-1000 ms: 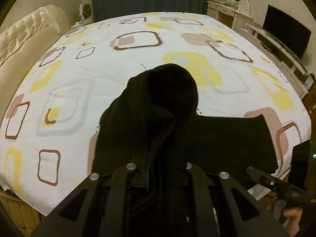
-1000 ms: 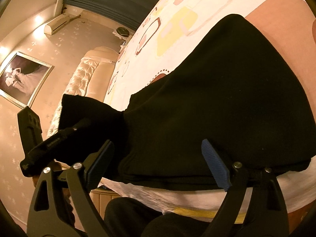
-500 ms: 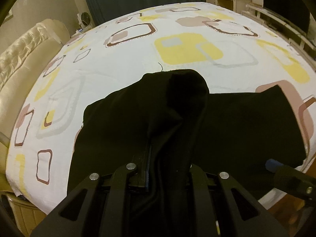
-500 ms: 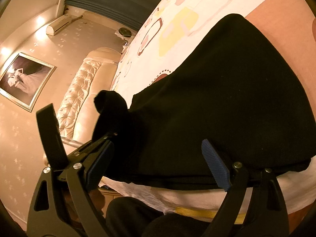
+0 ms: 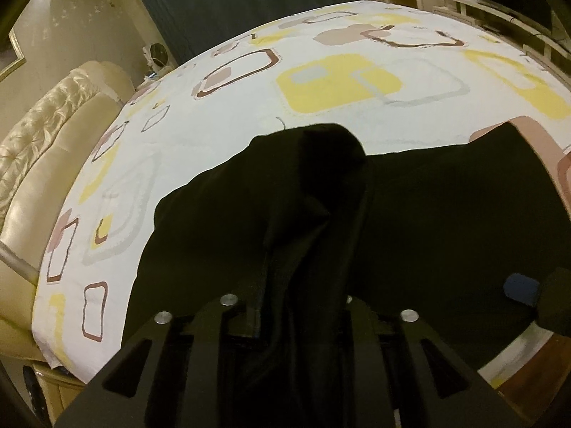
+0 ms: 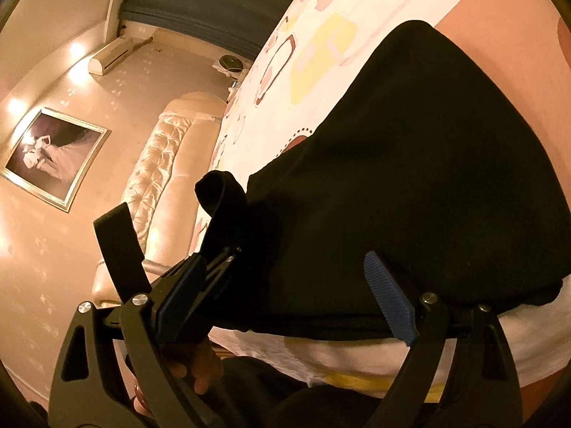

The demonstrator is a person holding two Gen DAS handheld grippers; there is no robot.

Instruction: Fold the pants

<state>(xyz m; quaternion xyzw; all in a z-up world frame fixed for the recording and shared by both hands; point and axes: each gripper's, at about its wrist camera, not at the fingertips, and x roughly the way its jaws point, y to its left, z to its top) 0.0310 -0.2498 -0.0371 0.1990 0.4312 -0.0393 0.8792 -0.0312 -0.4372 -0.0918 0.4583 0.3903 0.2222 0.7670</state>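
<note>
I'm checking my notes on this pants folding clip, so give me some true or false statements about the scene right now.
1. The pants are black. True.
2. The pants lie on bare wooden floor. False: they lie on a patterned bedsheet.
3. Cloth sits between the left hand-held gripper's jaws. True; they are opening.
4. The right hand-held gripper is clamped shut on cloth. False: it stands wide open.
5. A framed picture hangs on the wall. True.

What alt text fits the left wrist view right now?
Black pants bunch between the left gripper, whose jaws are opening, and spread across a patterned bedsheet. A cream tufted headboard stands left; dark curtains hang behind.
</note>
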